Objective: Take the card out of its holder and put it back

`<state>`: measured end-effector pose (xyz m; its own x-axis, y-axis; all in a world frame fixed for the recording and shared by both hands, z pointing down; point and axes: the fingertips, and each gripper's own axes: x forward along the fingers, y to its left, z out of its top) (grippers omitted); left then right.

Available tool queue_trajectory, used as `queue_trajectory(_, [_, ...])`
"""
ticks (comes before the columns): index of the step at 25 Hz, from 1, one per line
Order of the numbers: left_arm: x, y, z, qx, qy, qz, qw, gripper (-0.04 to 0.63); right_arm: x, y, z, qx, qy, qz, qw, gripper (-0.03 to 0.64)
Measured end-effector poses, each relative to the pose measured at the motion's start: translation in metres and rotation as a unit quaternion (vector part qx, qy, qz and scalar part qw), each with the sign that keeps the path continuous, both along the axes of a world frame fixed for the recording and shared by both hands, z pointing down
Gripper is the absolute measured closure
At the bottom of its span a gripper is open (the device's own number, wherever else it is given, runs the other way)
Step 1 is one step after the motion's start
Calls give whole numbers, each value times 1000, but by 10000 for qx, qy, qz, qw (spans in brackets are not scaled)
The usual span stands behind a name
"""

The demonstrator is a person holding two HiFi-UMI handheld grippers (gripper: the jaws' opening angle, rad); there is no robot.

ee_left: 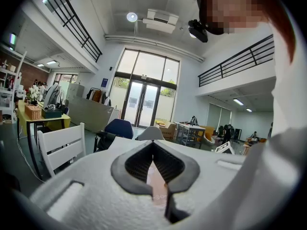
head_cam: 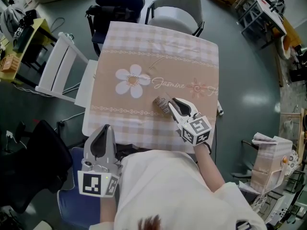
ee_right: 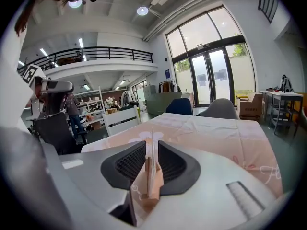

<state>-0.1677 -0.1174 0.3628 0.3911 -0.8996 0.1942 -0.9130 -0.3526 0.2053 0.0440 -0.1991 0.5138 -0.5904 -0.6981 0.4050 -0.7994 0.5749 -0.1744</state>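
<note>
Bright, even daylight thru tall glass doors (ee_left: 144,104) plus ceiling lamps (ee_left: 132,17); shadows soft, mild glare on floor (head_cam: 254,99). Both gripper views fisheye w/ dark corners, bent edges; left claw (ee_left: 153,143) near lens is soft, head view sharp.

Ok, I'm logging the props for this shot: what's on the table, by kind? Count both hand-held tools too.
tablecloth: 1
holder: 1
card: 1, standing in the holder
tools: 2, the left tool and the right tool
Total: 5
</note>
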Motion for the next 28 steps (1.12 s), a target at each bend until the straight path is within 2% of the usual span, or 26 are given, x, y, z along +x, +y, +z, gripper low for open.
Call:
queue_trajectory(6, [1,6,-2,28,-18,41,10000,594,11,-7,-31,349,-182,379,9985,526])
queue_trajectory(9, [1,9,-3,35,-32,59,10000,594,22,-5,-62,690,-419,699,9943,529])
queue_trajectory(12, [3,14,-5,49,-44,81,9999,594,34,4,-100,1071,-717,942,9872,551])
queue_trajectory(18, [11,28,-5,56,-59,133,9999,594,47,47,-160,1574,-1086,1016,9763,612])
queue_trajectory(22, [22,43,-4,27,-71,185,9998,594,55,93,-169,1594,-1058,973,9767,618])
queue_trajectory(28, [40,73,-7,79,-102,195,9997,594,75,164,-161,1364,-794,979,9826,618])
